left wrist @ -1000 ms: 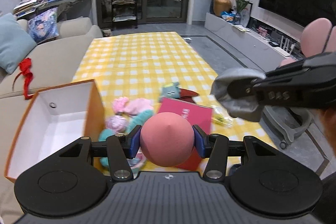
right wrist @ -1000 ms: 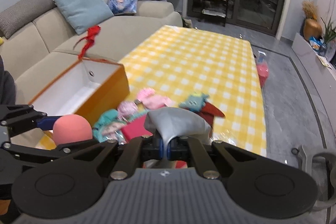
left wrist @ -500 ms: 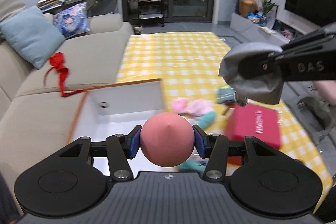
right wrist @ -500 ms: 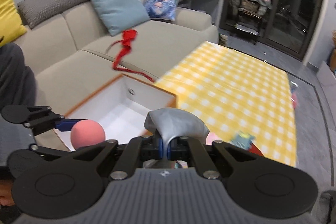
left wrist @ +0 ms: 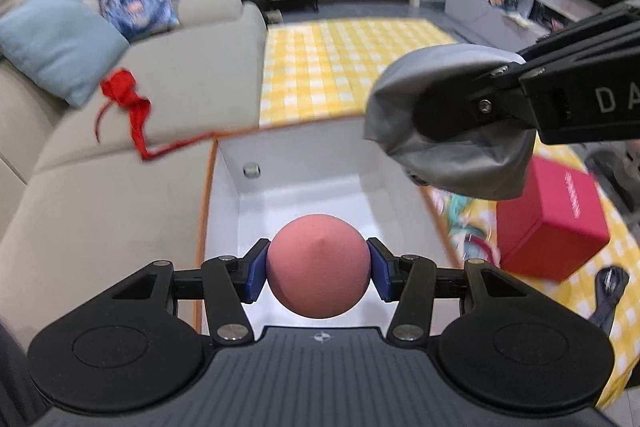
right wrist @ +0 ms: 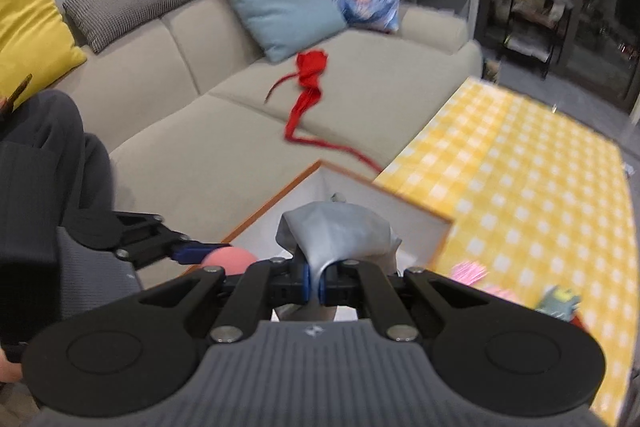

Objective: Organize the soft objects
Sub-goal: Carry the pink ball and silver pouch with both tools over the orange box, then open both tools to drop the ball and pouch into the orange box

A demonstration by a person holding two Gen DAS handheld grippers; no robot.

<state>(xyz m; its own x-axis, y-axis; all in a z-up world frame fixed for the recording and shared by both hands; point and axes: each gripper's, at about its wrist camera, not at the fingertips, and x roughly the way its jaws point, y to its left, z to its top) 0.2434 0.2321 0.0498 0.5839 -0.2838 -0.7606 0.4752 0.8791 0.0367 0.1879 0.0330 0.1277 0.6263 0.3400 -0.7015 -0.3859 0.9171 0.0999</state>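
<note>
Carrying two soft things to the box (left wrist: 304, 195) at once: delivery step, not yet released. Holding a pink ball (left wrist: 318, 266) in the left gripper (left wrist: 318, 269), blue pads (left wrist: 256, 275) pressing on both its sides, jaws about half spread around it. Hanging the ball over the box's white floor, toward the near end, clear of the walls. Pinching a grey pouch (right wrist: 336, 231) in the right gripper (right wrist: 314, 283), jaws almost fully closed on a thin fold of it, the rest of the fabric bulging ahead of the tips. In the left view, floating the pouch (left wrist: 448, 131) above the box's right wall, partly over the rim rather than squarely over the inside; seeming also above the far part of the box in the right view.

Sitting with the box at the near left corner of the checked table (left wrist: 340, 67), beside the sofa (left wrist: 120, 187), its red ribbon (left wrist: 128, 107) trailing onto the cushion. Waiting on the table to the right of the box: a red carton (left wrist: 552, 219) and more soft toys (right wrist: 560, 301), blurred.

Judging the next move: opening the left jaws to drop the ball straight in, nothing below to block it. Bringing the pouch further inward over the opening before letting go, otherwise risking it draping on the rim or sliding outside. Keeping the two grippers apart while doing so.
</note>
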